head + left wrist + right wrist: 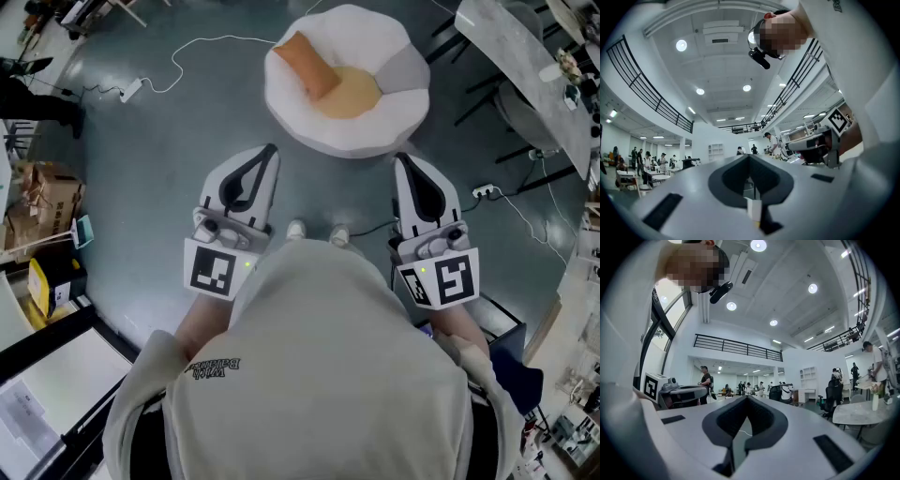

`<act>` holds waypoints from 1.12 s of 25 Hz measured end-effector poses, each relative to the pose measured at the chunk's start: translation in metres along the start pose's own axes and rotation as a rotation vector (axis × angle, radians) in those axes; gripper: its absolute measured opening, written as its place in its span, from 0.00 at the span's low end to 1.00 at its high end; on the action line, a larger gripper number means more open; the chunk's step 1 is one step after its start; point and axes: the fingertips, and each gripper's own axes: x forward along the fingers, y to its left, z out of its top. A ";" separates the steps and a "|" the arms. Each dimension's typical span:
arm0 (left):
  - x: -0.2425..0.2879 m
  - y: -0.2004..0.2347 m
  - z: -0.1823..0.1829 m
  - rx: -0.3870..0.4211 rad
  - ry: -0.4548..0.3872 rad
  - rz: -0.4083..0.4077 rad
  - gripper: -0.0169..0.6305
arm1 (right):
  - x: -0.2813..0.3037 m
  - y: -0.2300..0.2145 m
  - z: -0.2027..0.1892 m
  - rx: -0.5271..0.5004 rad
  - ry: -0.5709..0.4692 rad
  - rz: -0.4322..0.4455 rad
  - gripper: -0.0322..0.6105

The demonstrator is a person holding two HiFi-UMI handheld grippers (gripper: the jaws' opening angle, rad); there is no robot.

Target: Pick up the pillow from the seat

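While I stand short of it, pillow [307, 64]: propped on far seat [375, 131], left side.
Left gripper [267, 150]: jaws closed, empty, parked near my body.
Right gripper [401, 159]: likewise closed, empty; reach not begun, I judge.

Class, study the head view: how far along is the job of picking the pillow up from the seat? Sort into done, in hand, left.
Done: nothing yet; the orange pillow lies on the white seat. In hand: nothing; the left claw and right claw are both shut and empty, held short of the seat. Left: reach in, open a claw, grip the pillow and lift it clear.
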 end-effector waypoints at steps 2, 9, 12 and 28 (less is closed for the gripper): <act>0.002 -0.001 0.000 -0.016 0.000 0.005 0.04 | 0.000 -0.002 -0.001 -0.002 -0.001 0.004 0.06; 0.002 0.000 0.001 -0.036 0.001 0.024 0.04 | -0.002 -0.008 -0.003 0.007 -0.004 0.004 0.06; 0.004 -0.003 0.002 -0.038 -0.003 0.024 0.04 | -0.004 -0.011 -0.003 0.030 -0.012 0.004 0.06; 0.022 -0.037 0.007 0.044 0.009 -0.022 0.04 | -0.010 -0.029 -0.007 0.038 -0.004 0.015 0.06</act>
